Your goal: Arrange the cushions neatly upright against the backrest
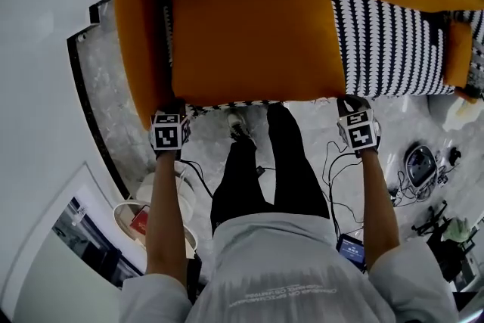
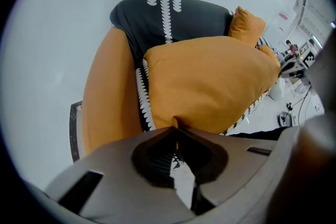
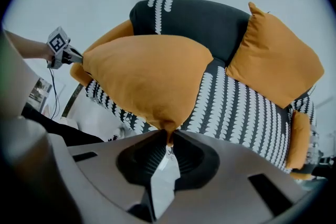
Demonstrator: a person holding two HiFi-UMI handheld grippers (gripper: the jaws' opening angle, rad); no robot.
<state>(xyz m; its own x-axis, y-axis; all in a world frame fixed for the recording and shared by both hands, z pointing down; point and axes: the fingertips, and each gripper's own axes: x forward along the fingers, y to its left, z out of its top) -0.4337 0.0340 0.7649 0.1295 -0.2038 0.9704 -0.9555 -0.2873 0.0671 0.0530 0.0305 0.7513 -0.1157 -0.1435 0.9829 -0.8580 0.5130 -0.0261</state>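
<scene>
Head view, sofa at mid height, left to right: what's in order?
orange armrest → large orange cushion → black-and-white patterned seat → second orange armrest. The other orange cushion, at upper right, overlaps the seat, so it is left out.

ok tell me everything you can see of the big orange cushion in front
The big orange cushion is a plump, plain rectangle of soft-looking fabric, slightly creased. It is spread roughly flat over the black-and-white patterned sofa seat, beside the orange armrest. The left gripper pinches its near left corner, the right gripper its near right corner.
</scene>
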